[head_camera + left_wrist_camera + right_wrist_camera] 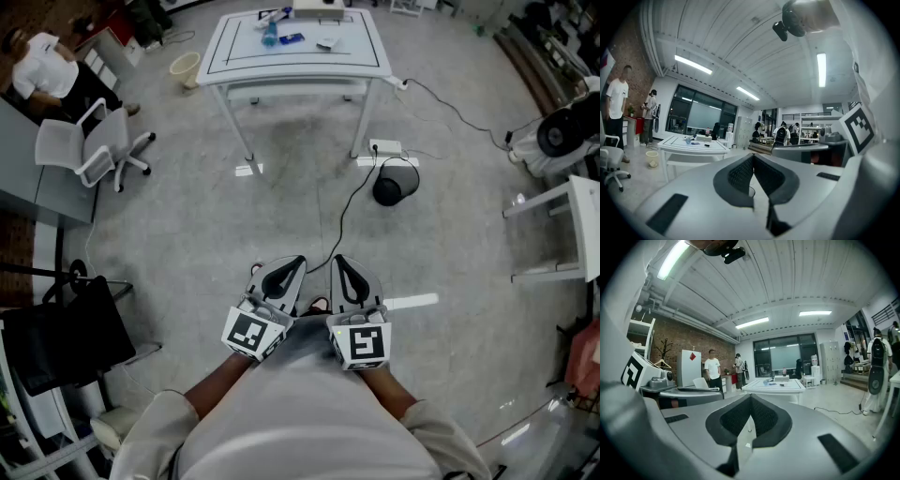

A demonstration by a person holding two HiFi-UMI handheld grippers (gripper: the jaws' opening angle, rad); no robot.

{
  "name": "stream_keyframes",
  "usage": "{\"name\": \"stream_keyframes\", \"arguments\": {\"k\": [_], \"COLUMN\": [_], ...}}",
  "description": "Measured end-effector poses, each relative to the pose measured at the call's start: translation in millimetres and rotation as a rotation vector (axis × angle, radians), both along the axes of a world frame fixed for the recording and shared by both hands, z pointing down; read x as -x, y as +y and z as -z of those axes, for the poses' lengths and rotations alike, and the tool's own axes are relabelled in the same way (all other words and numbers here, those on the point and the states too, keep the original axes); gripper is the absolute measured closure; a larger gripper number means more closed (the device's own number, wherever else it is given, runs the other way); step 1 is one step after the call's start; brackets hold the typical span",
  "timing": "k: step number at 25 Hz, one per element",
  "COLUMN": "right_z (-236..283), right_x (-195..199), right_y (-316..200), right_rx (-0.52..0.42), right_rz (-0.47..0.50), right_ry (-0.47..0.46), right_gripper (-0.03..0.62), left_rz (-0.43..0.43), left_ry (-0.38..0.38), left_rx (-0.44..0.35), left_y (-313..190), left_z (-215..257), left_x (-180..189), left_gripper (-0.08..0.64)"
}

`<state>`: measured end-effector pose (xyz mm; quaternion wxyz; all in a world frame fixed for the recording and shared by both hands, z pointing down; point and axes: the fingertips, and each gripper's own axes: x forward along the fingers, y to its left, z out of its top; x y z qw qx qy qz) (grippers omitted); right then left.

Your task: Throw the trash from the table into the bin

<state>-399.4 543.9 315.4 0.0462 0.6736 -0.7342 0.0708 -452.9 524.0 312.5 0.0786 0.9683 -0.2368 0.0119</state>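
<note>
Plainly left gripper (287, 273), right gripper (346, 277) pressed together, empty; bin (394, 185) beside table (300, 73) in head view; ceiling lights (693, 64) in gripper views.

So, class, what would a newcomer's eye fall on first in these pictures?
The left gripper and right gripper sit side by side low in the head view, jaws shut, empty. Ahead stands a white table with litter on it, a dark bin on the floor by its right leg.
</note>
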Motion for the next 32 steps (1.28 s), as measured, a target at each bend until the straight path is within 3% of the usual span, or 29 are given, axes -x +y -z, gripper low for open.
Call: {"name": "stream_keyframes", "arguments": {"k": [10, 20, 32], "right_z": [-1, -7, -17], "right_x": [-5, -3, 15], "right_y": [4, -13, -80], "right_rx": [0.005, 0.023, 0.106], "right_rz": [0.001, 0.015, 0.013], "right_ry": [-0.004, -0.084, -0.04], "right_gripper": [0.574, 0.572, 0.572], "left_rz": [-0.027, -0.076, -0.107], "left_ry": [-0.02, -0.076, -0.044], "left_rx": [-0.006, 0.011, 0.034], "left_y": [4, -1, -66], "left_z": [-6, -22, -16], "left_x": [-7, -9, 4], "left_gripper": [0.552, 0.552, 0.552]}}
